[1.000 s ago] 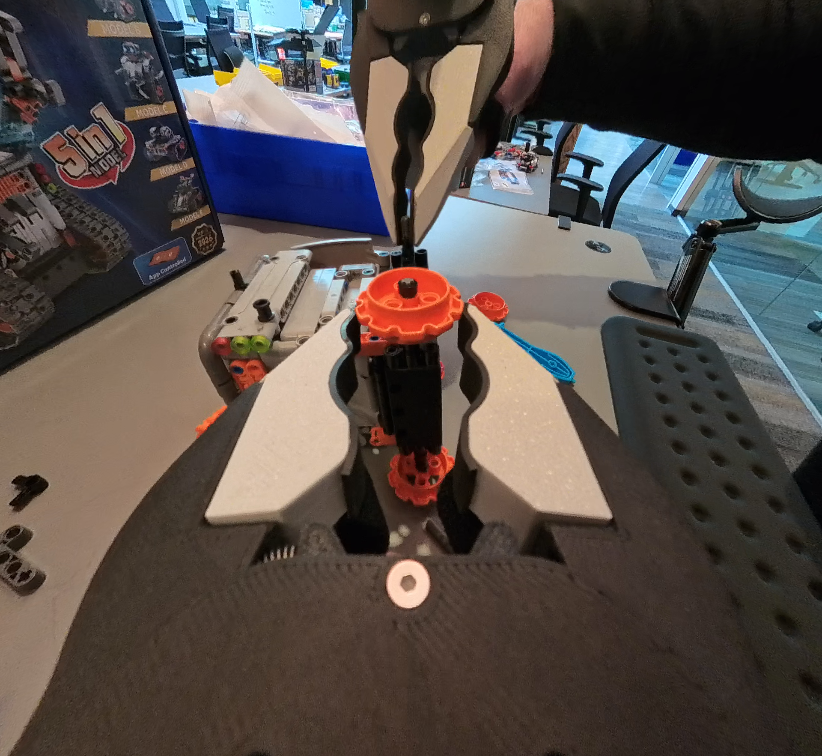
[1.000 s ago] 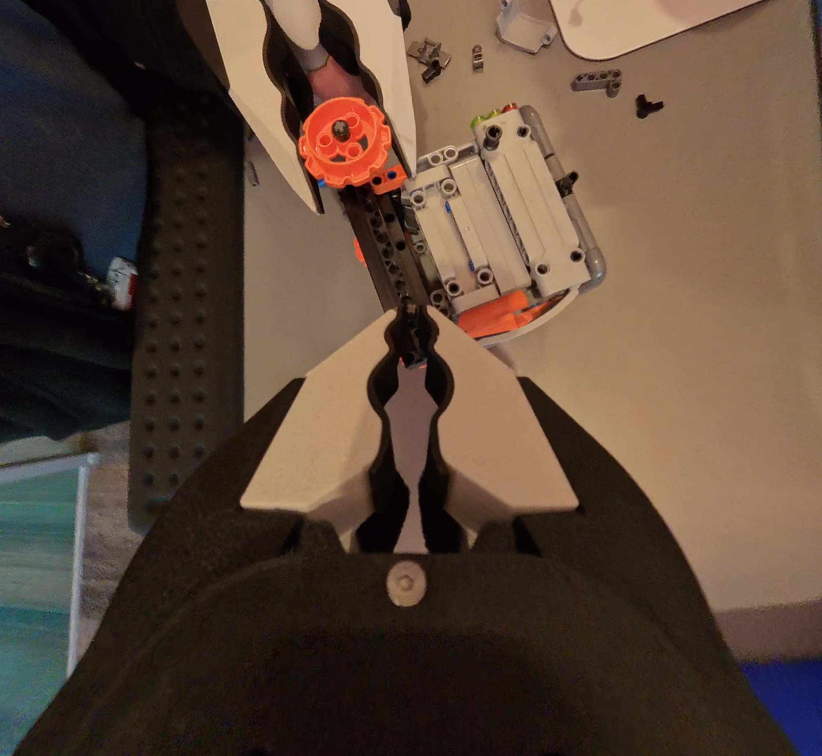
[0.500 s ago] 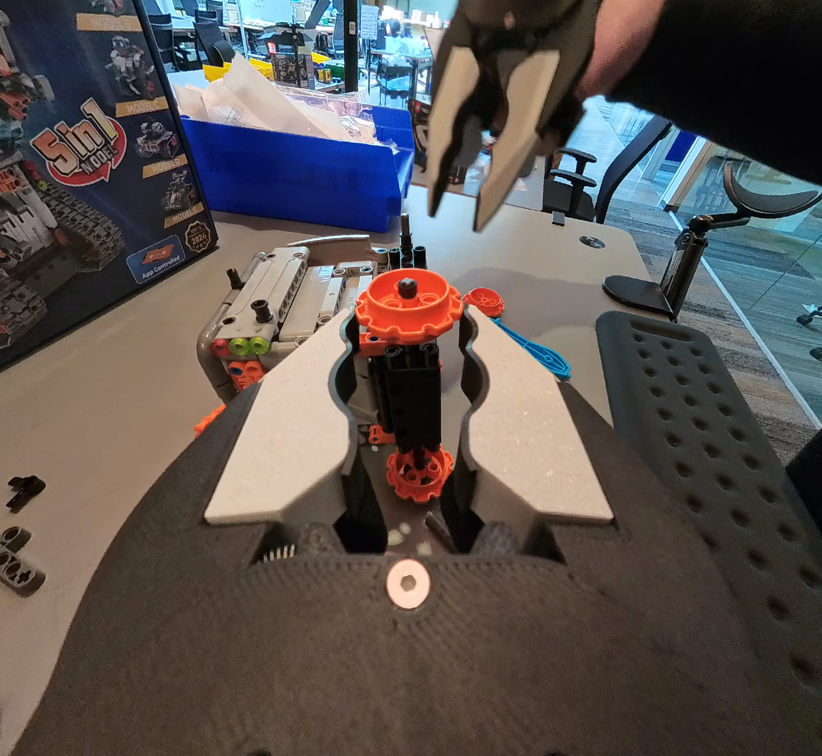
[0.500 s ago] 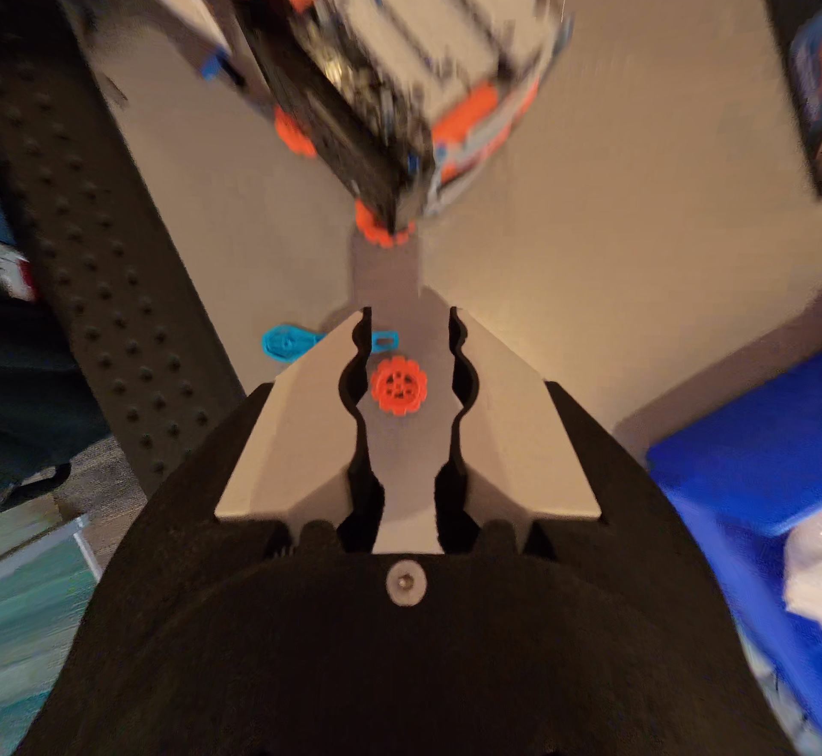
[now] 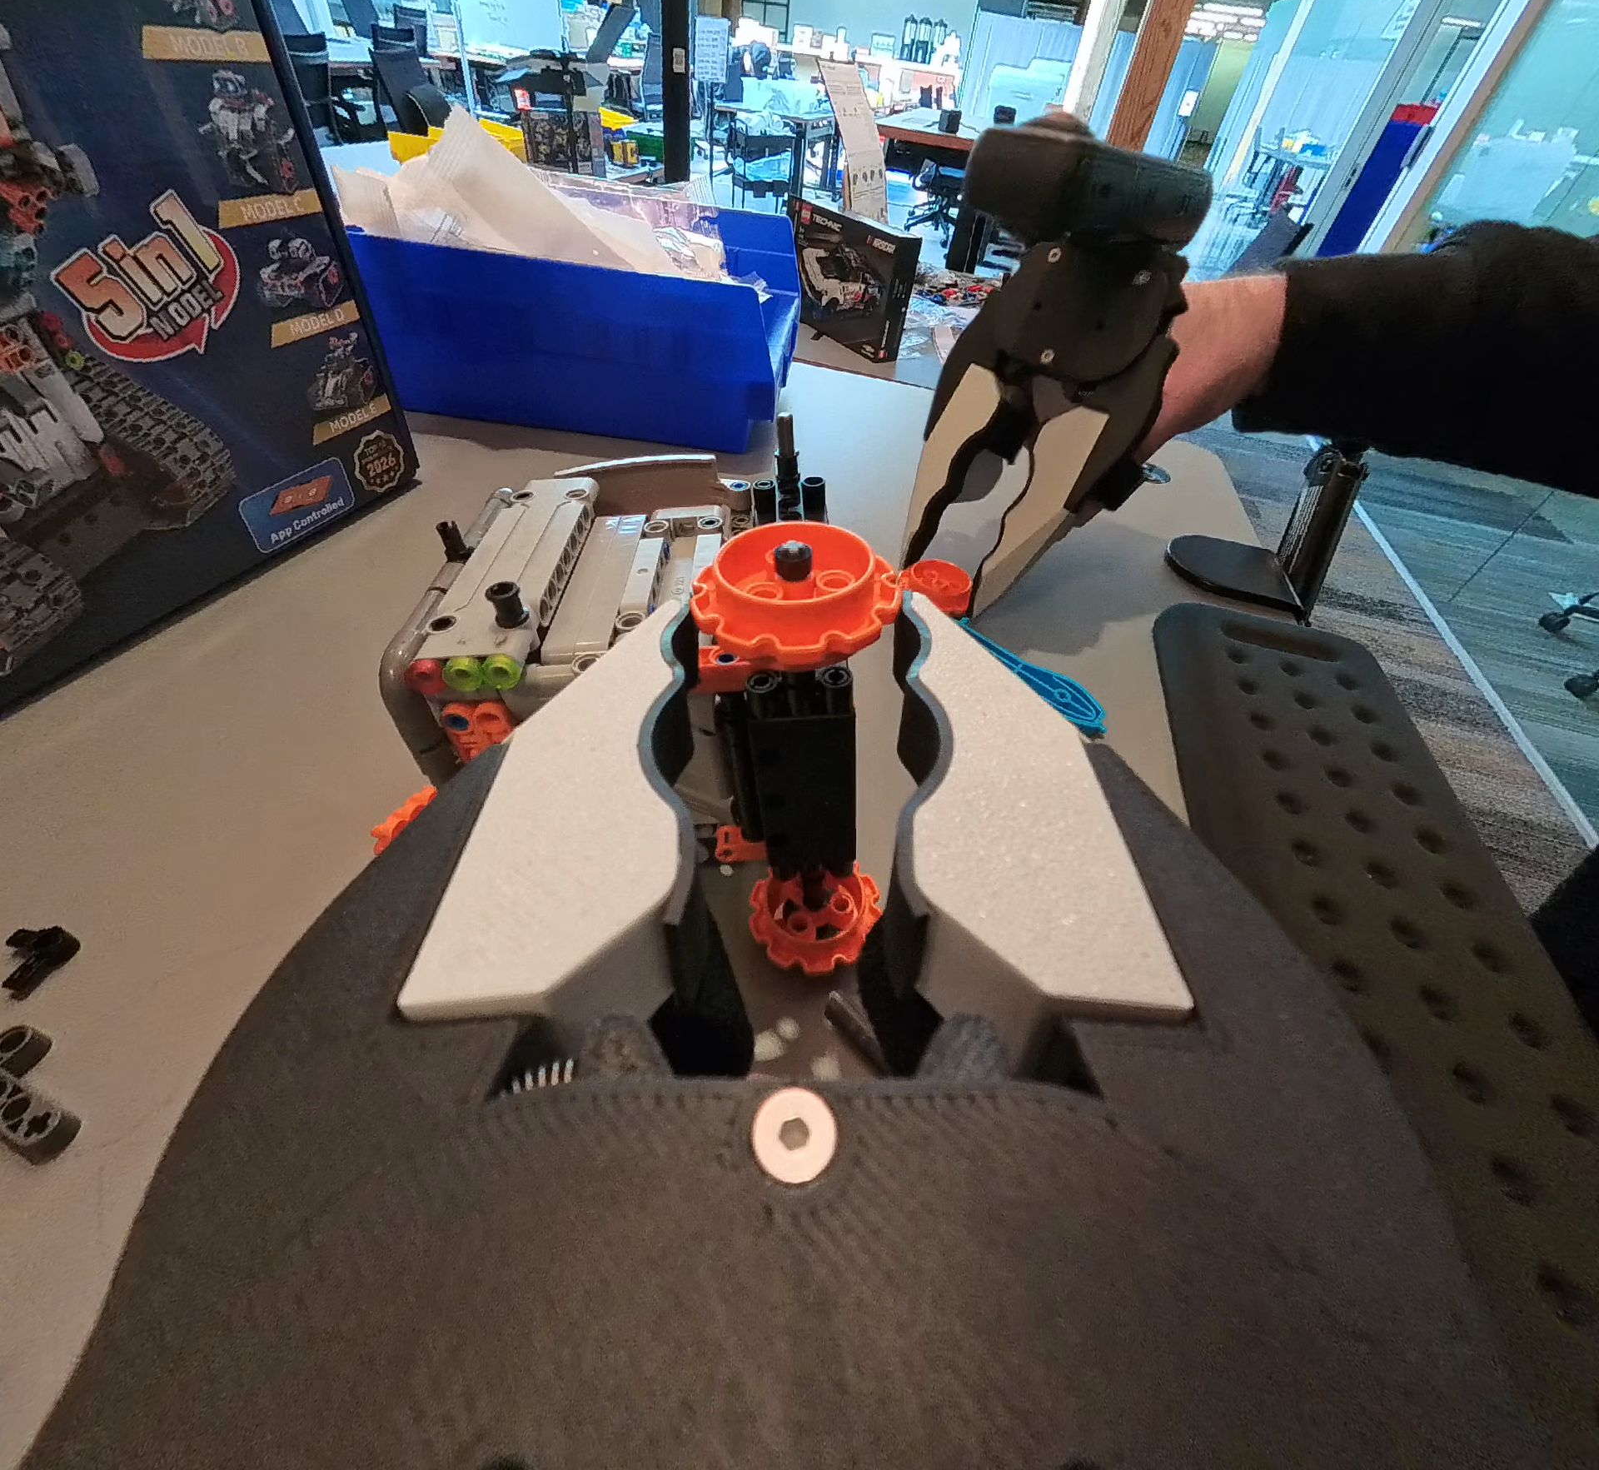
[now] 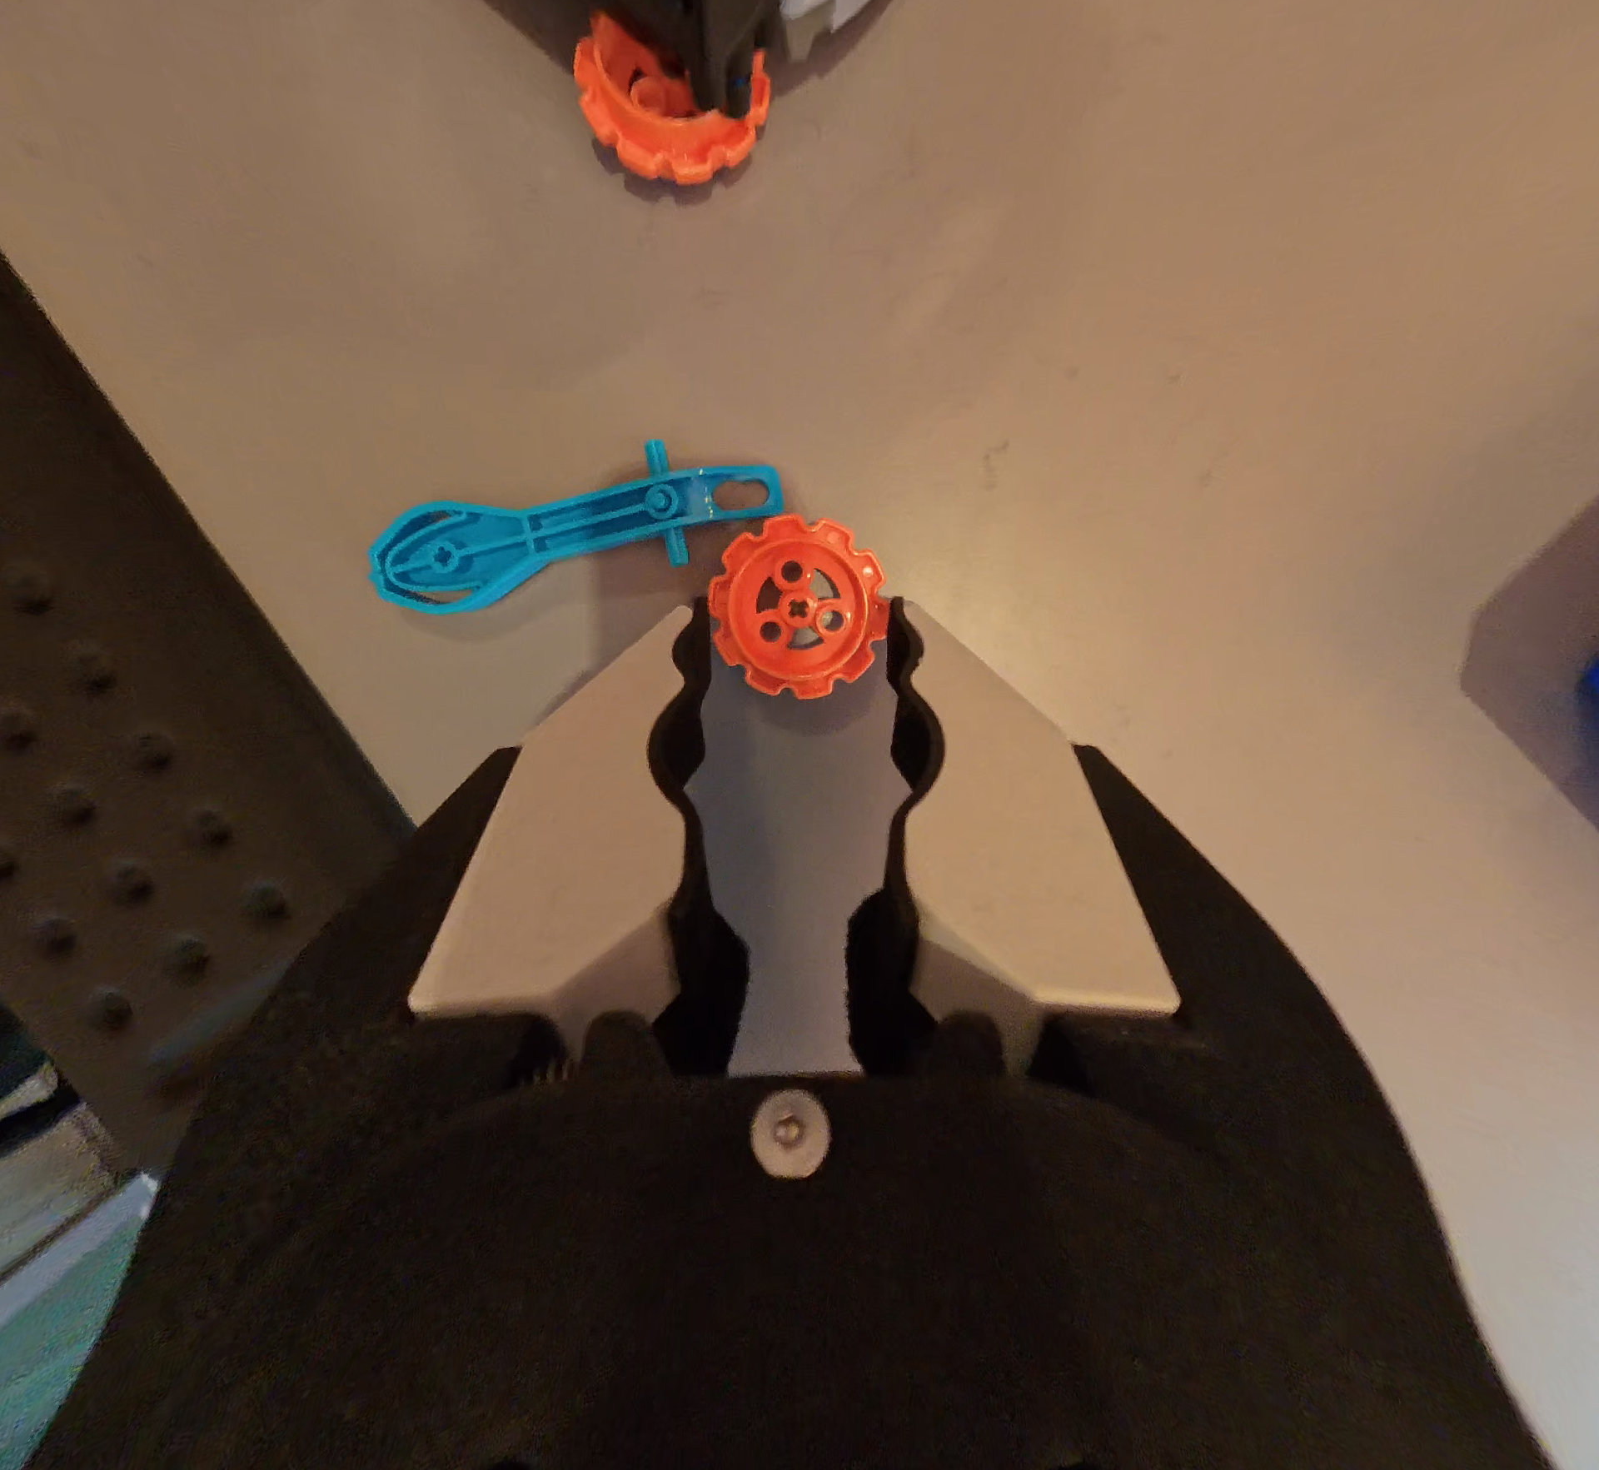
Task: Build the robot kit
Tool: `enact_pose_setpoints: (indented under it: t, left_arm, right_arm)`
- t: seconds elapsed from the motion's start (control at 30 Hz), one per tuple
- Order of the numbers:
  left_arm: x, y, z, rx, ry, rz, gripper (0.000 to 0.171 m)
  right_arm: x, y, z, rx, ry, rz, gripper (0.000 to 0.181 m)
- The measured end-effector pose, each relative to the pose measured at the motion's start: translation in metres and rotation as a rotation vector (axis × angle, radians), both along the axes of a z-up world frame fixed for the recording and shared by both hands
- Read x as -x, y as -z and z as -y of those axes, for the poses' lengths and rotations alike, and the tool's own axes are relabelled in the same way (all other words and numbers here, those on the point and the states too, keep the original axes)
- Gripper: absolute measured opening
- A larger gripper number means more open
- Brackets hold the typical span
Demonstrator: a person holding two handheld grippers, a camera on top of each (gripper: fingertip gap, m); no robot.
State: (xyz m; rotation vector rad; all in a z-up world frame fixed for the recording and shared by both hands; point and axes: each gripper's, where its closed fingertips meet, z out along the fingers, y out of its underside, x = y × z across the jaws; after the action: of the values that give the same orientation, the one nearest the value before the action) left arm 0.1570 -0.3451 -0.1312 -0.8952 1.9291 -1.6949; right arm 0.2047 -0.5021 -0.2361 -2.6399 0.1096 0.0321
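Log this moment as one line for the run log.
left gripper: shut on black beam assembly | right gripper: open, tips around loose orange gear on table | blue tool beside

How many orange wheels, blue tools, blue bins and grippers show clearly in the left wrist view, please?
Orange wheels: 3
Blue tool: 1
Blue bin: 1
Grippers: 2, left and right
Total: 7
Another orange piece at the left is partly hidden and is not counted.
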Motion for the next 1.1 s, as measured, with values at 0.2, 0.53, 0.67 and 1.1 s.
enact_pose_setpoints:
  t: [0.2, 0.53, 0.67, 1.1]
  left_arm:
    - [0.001, 0.001, 0.001, -0.002, 0.001, -0.005, 0.044]
    - [0.001, 0.002, 0.000, 0.000, 0.000, -0.001, 0.044]
    - [0.001, 0.001, 0.000, 0.005, 0.004, -0.004, 0.044]
    - [0.001, 0.001, 0.000, 0.016, 0.013, -0.003, 0.043]
  right_arm:
    - [-0.003, -0.084, -0.050, -0.216, -0.037, 0.091, 0.038]
    - [0.003, -0.122, -0.120, -0.160, -0.232, 0.110, 0.038]
    - [0.004, -0.119, -0.122, -0.124, -0.256, 0.084, 0.038]
    - [0.003, -0.117, -0.123, 0.051, -0.311, -0.028, 0.038]
